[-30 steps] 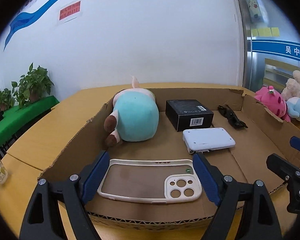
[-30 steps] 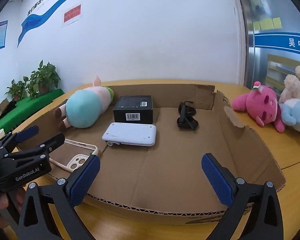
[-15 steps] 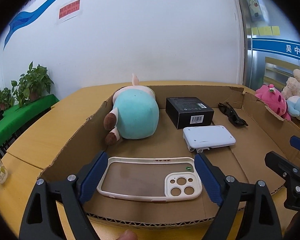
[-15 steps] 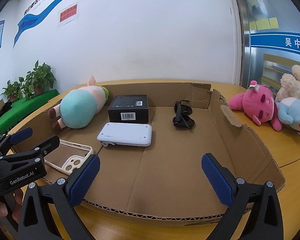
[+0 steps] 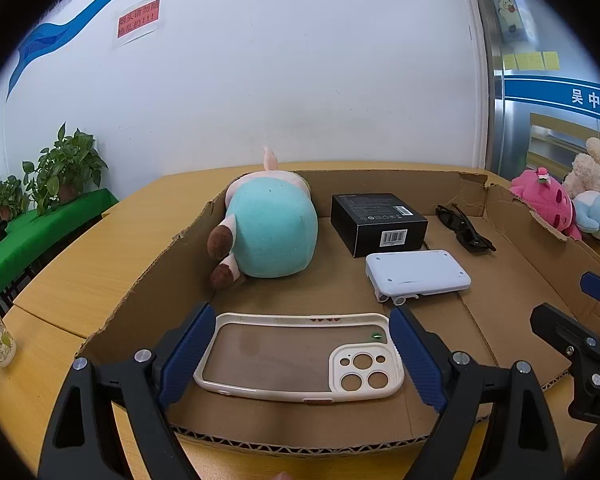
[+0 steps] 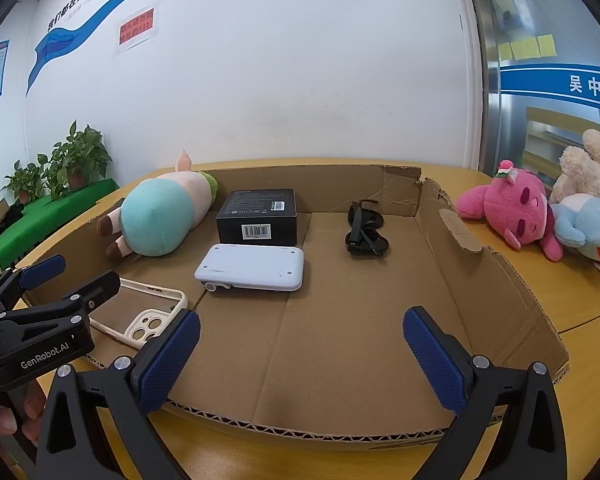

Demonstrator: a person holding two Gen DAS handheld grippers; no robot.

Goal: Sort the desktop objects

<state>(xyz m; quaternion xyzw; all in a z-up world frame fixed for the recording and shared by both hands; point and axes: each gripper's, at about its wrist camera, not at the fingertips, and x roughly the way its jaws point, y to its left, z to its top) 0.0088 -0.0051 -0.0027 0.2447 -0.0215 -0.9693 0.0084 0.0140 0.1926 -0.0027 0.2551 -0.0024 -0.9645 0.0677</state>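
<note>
Left claw has eased back slightly, its pads spread either side of the phone case (at 6 o'clock in the cardboard tray); placement looks finished. Right claw hangs spread, empty.

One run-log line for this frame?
left gripper: open, straddling phone case | right gripper: open, empty | cardboard tray: five items inside

Phone case nearest in cardboard tray, plush toy behind, sunglasses far right
</note>
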